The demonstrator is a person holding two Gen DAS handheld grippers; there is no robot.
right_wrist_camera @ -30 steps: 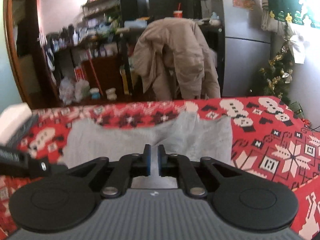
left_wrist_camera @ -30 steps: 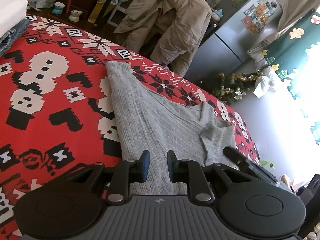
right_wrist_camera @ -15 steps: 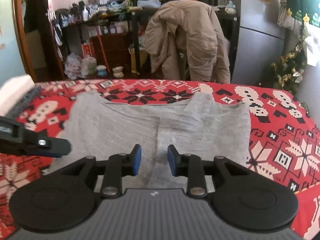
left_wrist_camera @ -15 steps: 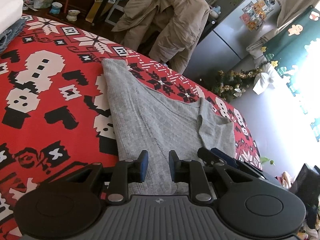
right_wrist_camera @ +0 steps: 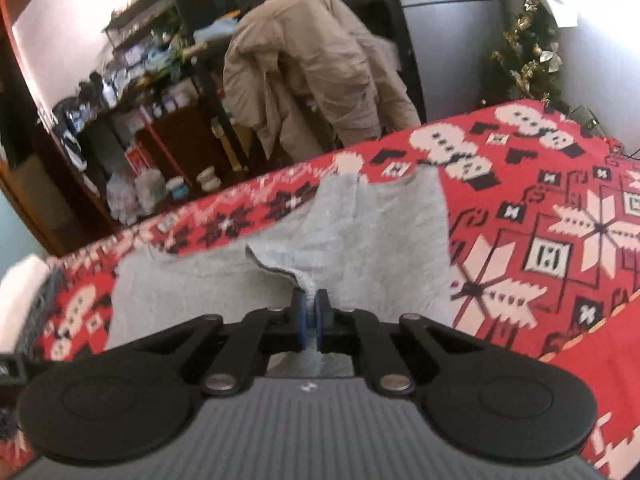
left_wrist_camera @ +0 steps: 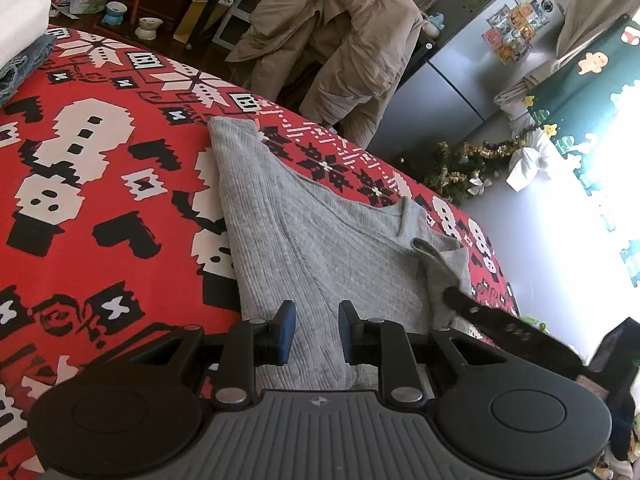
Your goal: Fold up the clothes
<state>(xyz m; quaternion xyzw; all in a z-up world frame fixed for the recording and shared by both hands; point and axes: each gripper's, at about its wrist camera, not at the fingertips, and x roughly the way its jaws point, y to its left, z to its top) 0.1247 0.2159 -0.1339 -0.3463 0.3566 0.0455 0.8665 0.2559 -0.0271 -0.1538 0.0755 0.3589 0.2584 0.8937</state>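
We find the right gripper (right_wrist_camera: 311, 306) clamped on the grey top's (left_wrist_camera: 320, 248) thin edge; slippage likely. Left gripper (left_wrist_camera: 316, 326) apart, idle.

1. Left gripper (left_wrist_camera: 314, 334): black linkage arms, blue-faced fingertips (left_wrist_camera: 286, 332), silver pivot screws, ribbed grey body with two round black discs.
2. Right gripper (right_wrist_camera: 311, 320): same build, blue pads (right_wrist_camera: 304, 322).

A grey ribbed knit top (left_wrist_camera: 320, 252) lies spread across the red, white and black patterned cloth, mostly flat with soft creases. One edge of it (right_wrist_camera: 280, 264) is lifted off the rest in a small peaked fold, pinched between closed fingers; the remaining fabric lies flat beneath and around that raised fold.
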